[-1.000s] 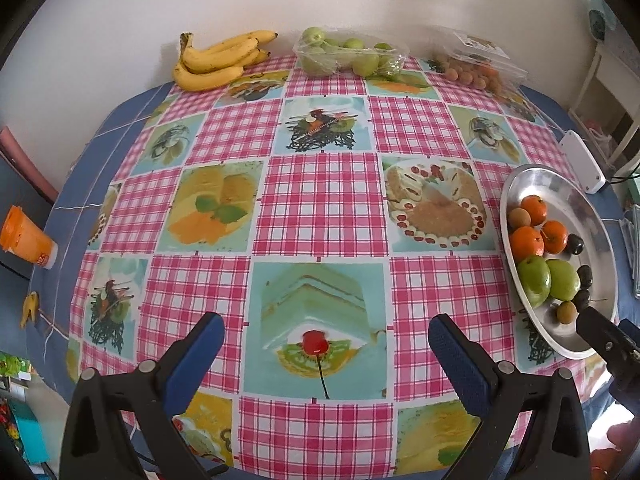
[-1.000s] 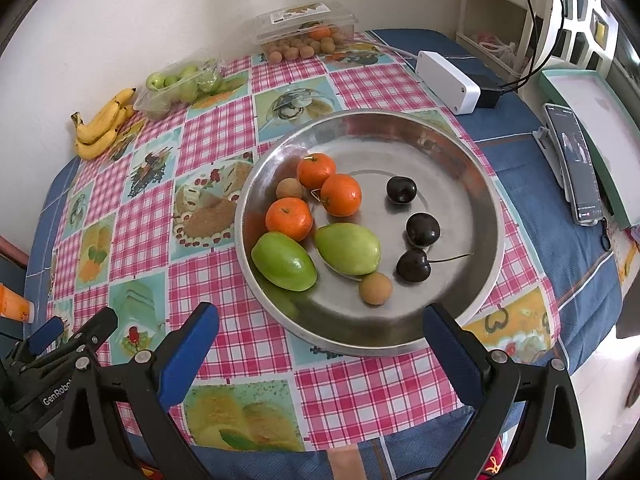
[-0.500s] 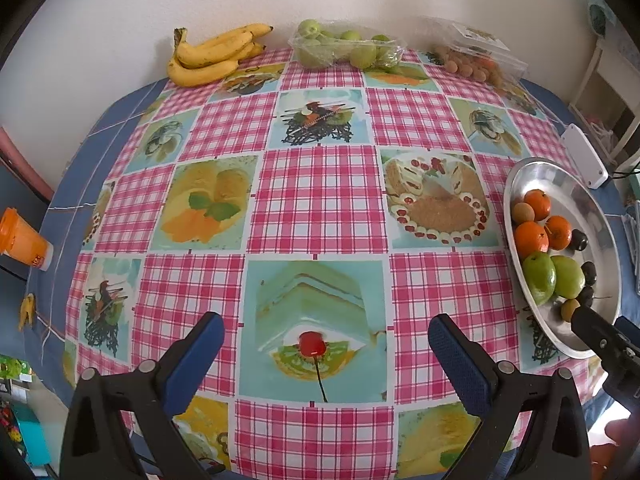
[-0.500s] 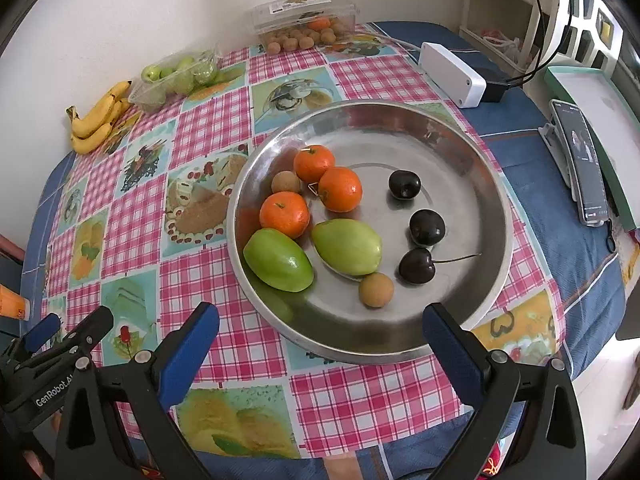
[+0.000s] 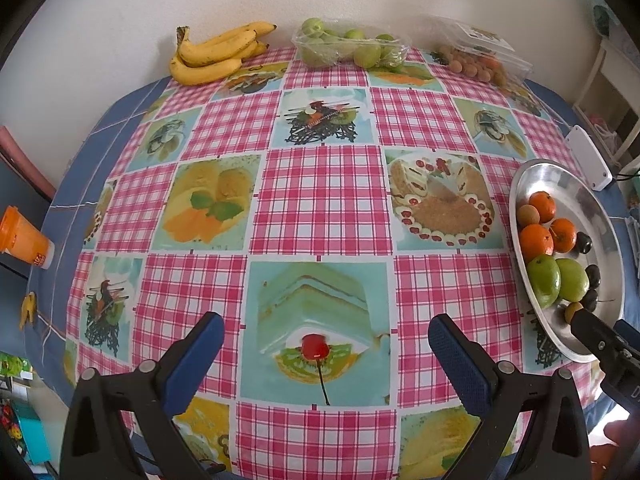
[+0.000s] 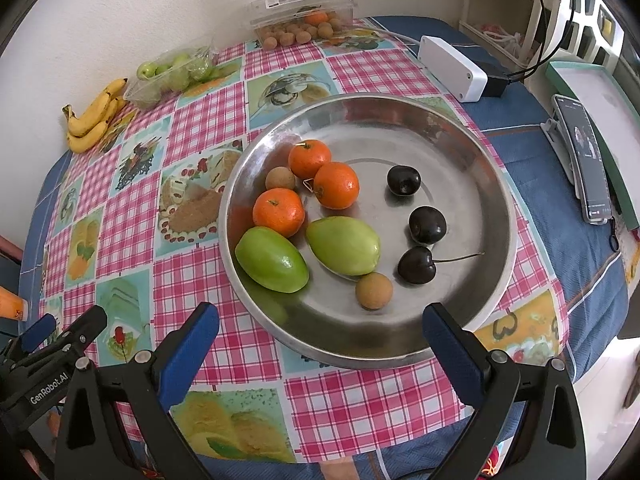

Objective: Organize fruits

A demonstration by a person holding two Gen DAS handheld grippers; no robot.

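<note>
Right wrist view: right gripper [image 6: 320, 334] held above near edge of metal tray [image 6: 472, 148], jaws wide apart, nothing between them. Tray resting on checked tablecloth [image 6: 200, 120], directly ahead of the fingers. Contents of tray: three oranges [image 6: 336, 185] grouped at left-centre, two green fruits [image 6: 343, 245] side by side just below them, three dark cherries [image 6: 427, 225] in a column at right, one small brown fruit [image 6: 374, 290] nearest the gripper, another [image 6: 280, 179] touching the oranges. Against far wall: bananas [image 6: 94, 118], bag of green fruit [image 6: 172, 74], clear box of small brown fruit [image 6: 304, 20]. White box [image 6: 452, 68] and phone [image 6: 586, 156] lying right of tray on blue cloth.

Left wrist view: left gripper [image 5: 326, 354] poised over bare tablecloth at near centre, jaws wide apart, empty. Tray well to its right; bananas and bagged fruit far ahead at wall. Orange cup [image 5: 24, 238] off table edge at left.
</note>
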